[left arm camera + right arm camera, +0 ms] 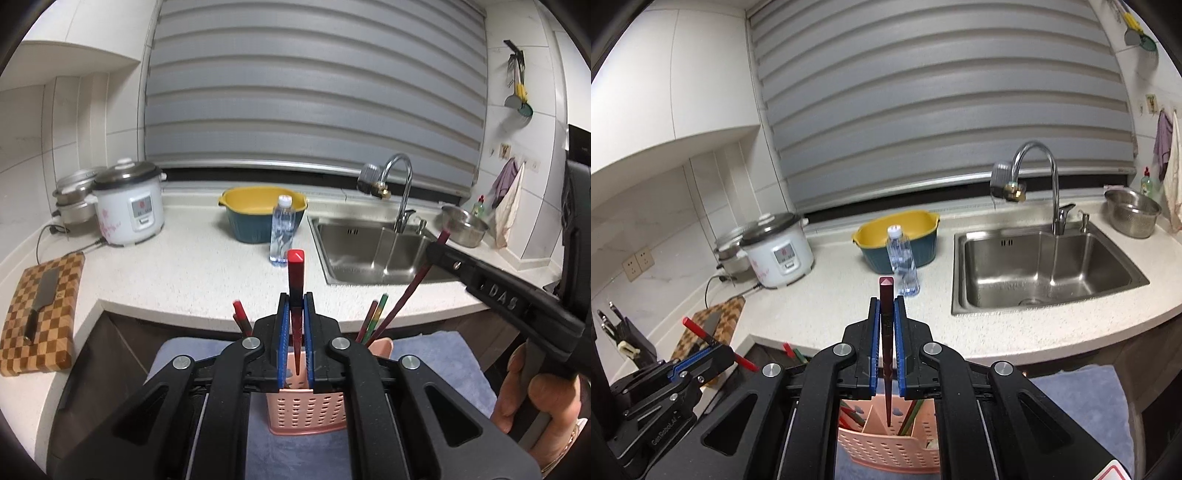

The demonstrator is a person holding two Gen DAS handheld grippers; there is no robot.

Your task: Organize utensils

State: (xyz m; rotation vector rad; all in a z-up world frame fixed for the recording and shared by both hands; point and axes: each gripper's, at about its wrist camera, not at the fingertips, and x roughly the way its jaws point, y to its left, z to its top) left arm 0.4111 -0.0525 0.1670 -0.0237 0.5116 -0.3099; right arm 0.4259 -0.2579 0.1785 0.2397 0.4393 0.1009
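My left gripper [296,306] is shut on a red chopstick [295,280] that stands upright, its tip pointing down into a pink perforated utensil holder [306,410]. My right gripper [886,310] is shut on a dark maroon chopstick [886,325], tip down over the same holder [890,446]. Several other chopsticks [373,321] stand in the holder's compartments. The right gripper [439,253] shows at the right of the left wrist view with its maroon chopstick [410,291]. The left gripper [714,354] shows at the lower left of the right wrist view with its red chopstick [701,330].
The holder stands on a blue mat [436,354] below the white counter's edge [184,280]. On the counter are a rice cooker [129,206], a yellow-and-teal basin [258,214], a water bottle [282,229], a checkered board with a cleaver [40,306], a sink [373,254] and a steel bowl [1132,216].
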